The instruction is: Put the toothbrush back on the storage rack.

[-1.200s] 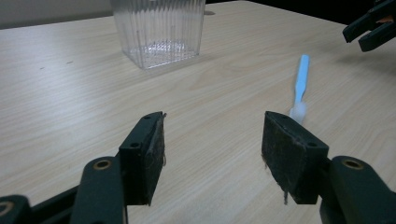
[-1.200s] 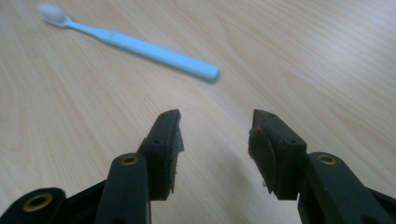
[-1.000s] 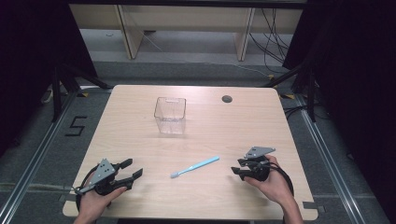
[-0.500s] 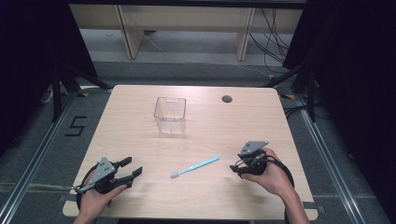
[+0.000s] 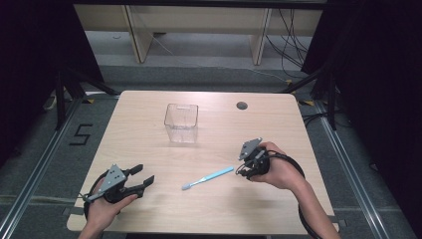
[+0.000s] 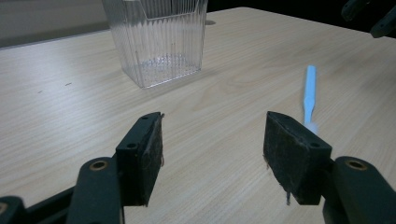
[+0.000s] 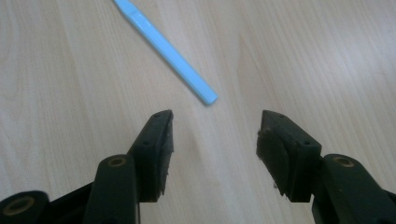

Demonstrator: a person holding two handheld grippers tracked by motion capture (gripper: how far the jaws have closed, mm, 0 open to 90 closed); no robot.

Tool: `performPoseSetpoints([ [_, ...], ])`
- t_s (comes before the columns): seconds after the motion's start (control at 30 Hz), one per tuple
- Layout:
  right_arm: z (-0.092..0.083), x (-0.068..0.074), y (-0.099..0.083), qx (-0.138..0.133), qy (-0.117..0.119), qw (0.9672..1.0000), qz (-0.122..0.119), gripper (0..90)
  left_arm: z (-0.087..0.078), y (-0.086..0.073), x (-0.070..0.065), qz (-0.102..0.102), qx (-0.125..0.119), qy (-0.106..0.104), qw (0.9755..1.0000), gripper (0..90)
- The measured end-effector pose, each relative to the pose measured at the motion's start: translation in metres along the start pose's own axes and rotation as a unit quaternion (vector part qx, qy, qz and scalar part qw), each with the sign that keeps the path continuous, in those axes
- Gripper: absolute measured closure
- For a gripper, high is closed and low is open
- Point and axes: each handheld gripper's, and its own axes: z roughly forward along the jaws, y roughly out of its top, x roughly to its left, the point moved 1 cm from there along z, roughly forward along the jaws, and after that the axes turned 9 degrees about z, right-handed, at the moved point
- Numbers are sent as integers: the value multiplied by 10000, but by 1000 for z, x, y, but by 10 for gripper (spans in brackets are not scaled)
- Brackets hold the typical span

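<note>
Since the toothbrush (image 5: pixel 207 178) lies flat mid-table, handle end toward the right gripper (image 5: pixel 247 167), that gripper is clearly nearer. Its jaws are wide, empty, aimed at the handle tip just ahead and slightly left. Left gripper (image 5: pixel 141 180) also wide, empty, farther off. Clear cup (image 5: pixel 181 122) stands well behind.

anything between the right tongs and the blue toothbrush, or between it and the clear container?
Nothing visible. The right tongs are open, with bare wood between them and the handle end of the light blue plastic toothbrush. From the toothbrush to the clear ribbed plastic container the light wooden table is also bare.
</note>
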Motion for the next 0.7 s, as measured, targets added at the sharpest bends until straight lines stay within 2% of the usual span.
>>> performPoseSetpoints([
  [0.03,2,0,4,89,58,9998,-182,459,0,1,0,3,5,-14,10000,369],
  [0.2,13,2,21,466,318,9966,-592,466,1,1,-1,29,107,1,9999,367],
  [0.23,16,2,25,535,268,9956,-716,466,1,0,-1,25,111,-2,9999,366],
  [0.3,21,2,32,574,364,9939,-870,474,1,1,-1,12,92,-2,10000,366],
  [0.33,24,1,35,561,435,9922,-1023,476,0,1,0,27,88,-2,10000,366],
  [0.37,28,1,39,589,456,9914,-1075,478,0,1,0,30,86,-6,10000,366],
  [0.4,30,2,41,668,470,9914,-1025,481,0,1,0,30,93,-1,10000,366],
  [0.47,37,2,45,762,532,9892,-1133,483,0,1,1,25,52,-8,10000,366],
  [0.53,44,1,50,921,520,9857,-1310,487,-1,1,1,31,113,14,9999,365],
  [0.63,53,1,55,982,658,9801,-1597,494,-1,0,0,17,120,10,9999,365],
  [0.7,60,3,59,1139,663,9756,-1756,500,0,-1,0,16,53,-20,10000,364],
])
